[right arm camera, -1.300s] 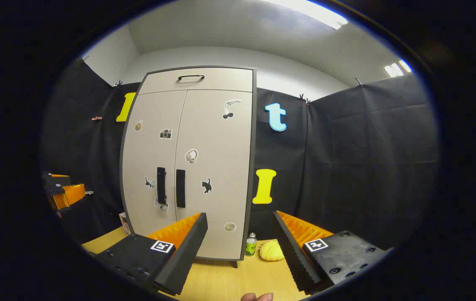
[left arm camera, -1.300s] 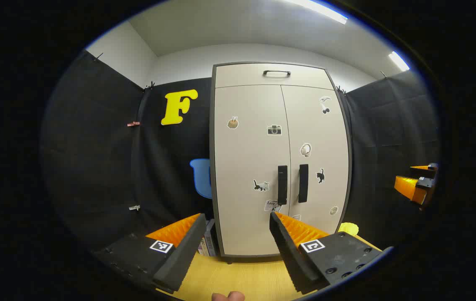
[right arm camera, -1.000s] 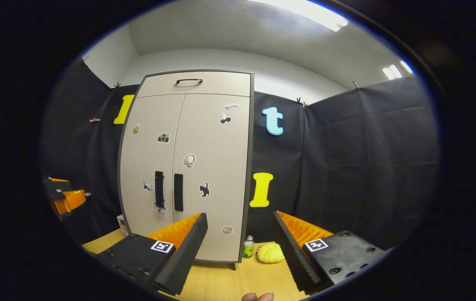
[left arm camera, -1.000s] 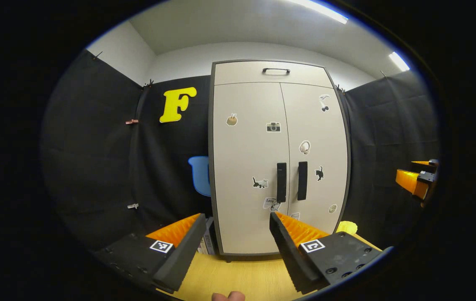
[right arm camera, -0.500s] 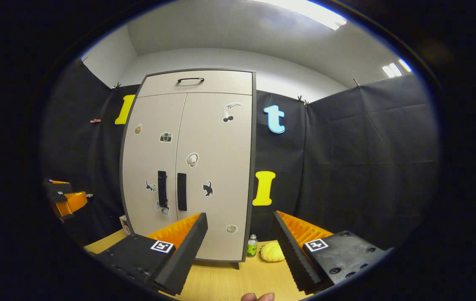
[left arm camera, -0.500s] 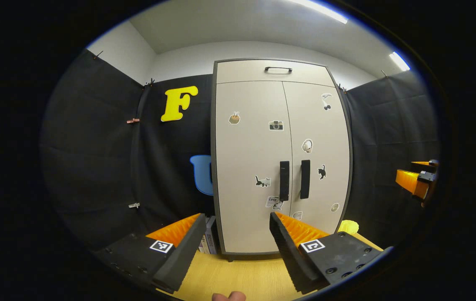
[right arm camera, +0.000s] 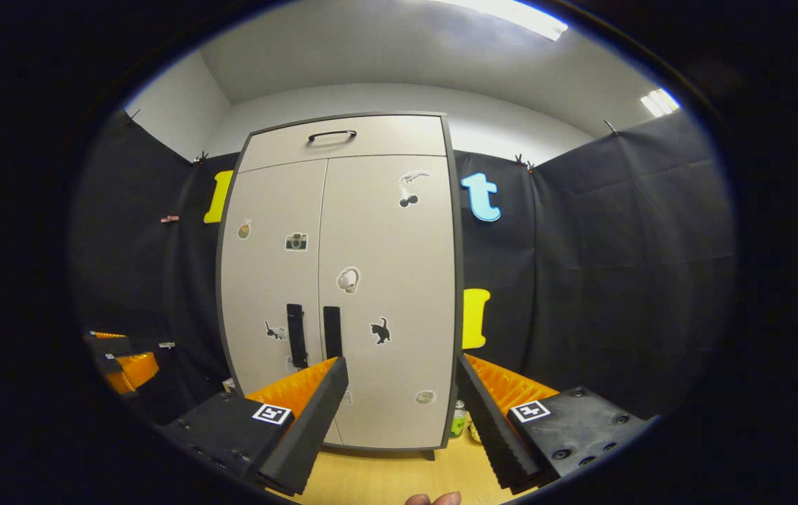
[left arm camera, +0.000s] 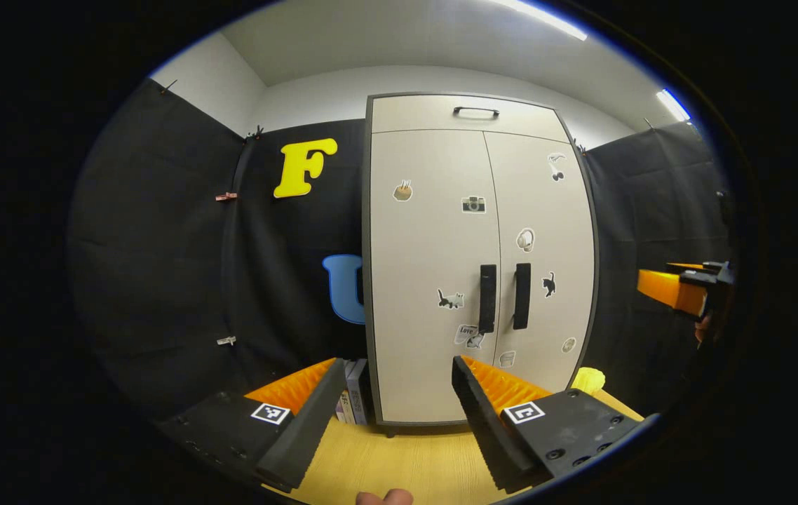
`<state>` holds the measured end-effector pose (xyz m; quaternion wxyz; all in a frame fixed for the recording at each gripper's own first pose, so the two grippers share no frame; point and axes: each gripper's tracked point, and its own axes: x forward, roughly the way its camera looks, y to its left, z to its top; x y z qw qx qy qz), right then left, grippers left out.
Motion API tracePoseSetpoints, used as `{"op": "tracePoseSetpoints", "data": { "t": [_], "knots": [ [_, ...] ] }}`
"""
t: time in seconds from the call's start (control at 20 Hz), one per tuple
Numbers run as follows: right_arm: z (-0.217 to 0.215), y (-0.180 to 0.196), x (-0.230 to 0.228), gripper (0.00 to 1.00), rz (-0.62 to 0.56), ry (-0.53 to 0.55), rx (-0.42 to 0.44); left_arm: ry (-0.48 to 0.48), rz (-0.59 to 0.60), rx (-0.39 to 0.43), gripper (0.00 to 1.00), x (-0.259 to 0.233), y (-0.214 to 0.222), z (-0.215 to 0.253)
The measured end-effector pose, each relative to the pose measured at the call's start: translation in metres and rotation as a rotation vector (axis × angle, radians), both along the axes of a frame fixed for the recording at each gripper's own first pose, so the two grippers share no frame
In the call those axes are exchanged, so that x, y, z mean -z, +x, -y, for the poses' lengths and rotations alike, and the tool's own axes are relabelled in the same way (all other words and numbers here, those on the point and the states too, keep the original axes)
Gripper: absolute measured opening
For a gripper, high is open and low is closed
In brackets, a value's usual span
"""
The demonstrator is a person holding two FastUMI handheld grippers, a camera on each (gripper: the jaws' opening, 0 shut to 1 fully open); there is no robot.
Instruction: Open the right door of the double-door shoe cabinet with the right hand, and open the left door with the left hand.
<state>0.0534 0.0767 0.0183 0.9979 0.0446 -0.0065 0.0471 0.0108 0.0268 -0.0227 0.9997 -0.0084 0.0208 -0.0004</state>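
1. Two grippers: the left gripper (left arm camera: 393, 372) and the right gripper (right arm camera: 399, 372) each hold their fingers wide apart, clamping nothing, above the yellow wooden floor (left arm camera: 406, 463).
2. A fingertip (left arm camera: 385, 498) of the holding hand peeks in at the bottom edge of each view.
3. Well ahead stands one shoe cabinet (left arm camera: 434, 210) with two doors, the left door (left arm camera: 427, 231) and the right door (right arm camera: 392, 252), both closed.
4. Two dark vertical handles sit side by side at the seam: left handle (left arm camera: 487, 298), right handle (right arm camera: 332, 331). Nothing stands between them and the grippers.
5. One top drawer (left arm camera: 465, 116) has its own handle.
6. Beside the cabinet's base: books (left arm camera: 351, 401) on its left, a green bottle (right arm camera: 458, 419) and a yellow object (left arm camera: 588, 379) on its right.
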Motion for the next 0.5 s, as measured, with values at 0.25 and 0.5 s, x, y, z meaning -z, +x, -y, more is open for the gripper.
{"op": "tracePoseSetpoints", "data": {
  "t": [0.25,0.5],
  "knots": [
    [-0.058,0.046,0.0,0.97,0.023,-0.012,-0.052,-0.009,-0.028,-0.001,0.95,0.017,0.006,-0.016],
    [-0.096,0.103,0.023,0.97,0.048,0.01,-0.065,-0.036,-0.063,0.006,0.95,0.039,0.012,-0.032]
  ]
}}
